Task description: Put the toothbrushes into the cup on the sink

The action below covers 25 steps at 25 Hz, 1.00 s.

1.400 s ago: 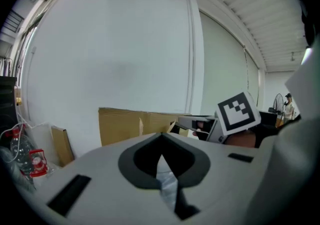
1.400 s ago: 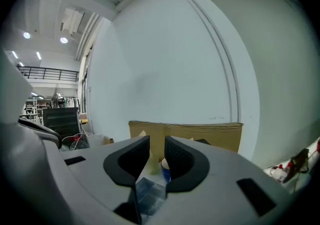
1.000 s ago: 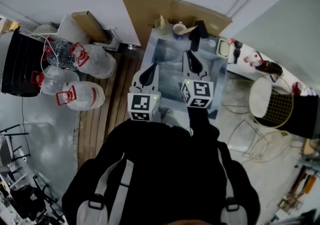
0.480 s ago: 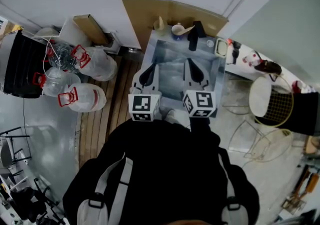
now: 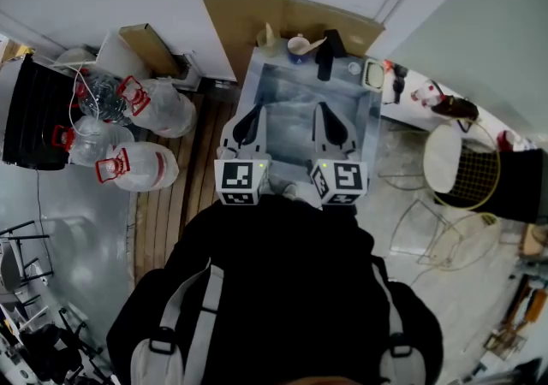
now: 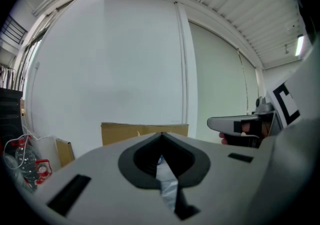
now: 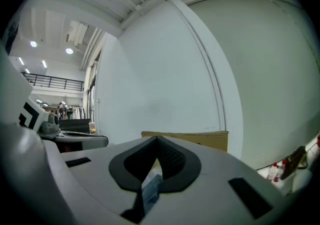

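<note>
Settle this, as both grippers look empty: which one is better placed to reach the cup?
Probably left. The left gripper has open sink up to the cup; the faucet stands before the right gripper.

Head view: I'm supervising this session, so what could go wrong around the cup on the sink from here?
The small white-and-blue cup stands on the back rim of the grey metal sink, between a cream bottle and the black faucet; a careless reach could knock it. A pale handle leans out of it and may snag.
</note>
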{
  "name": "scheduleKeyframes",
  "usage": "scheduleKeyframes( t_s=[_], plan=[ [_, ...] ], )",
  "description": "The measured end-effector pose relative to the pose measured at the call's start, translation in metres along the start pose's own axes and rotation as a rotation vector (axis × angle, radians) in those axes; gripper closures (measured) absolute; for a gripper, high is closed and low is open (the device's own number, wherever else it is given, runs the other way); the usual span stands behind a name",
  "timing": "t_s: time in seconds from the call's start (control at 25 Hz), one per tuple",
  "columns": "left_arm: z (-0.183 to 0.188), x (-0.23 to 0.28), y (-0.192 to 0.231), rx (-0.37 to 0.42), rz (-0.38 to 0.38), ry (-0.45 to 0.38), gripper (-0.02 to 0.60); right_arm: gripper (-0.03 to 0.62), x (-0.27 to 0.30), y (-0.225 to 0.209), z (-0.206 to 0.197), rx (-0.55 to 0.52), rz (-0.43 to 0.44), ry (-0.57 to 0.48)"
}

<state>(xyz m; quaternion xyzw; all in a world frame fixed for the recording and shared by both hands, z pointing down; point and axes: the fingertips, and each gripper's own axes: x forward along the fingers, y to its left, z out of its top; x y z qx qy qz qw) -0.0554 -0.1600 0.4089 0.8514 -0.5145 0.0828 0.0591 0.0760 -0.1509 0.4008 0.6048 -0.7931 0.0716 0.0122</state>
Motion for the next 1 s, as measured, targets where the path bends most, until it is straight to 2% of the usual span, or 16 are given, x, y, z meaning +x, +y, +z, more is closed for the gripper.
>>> scheduleKeyframes(
  t_s=[1.0],
  plan=[
    [-0.008, 0.002, 0.003, -0.005, -0.019, -0.006, 0.58, 0.592, 0.003, -0.007, -0.015, 0.01, -0.019, 0.031]
  ],
)
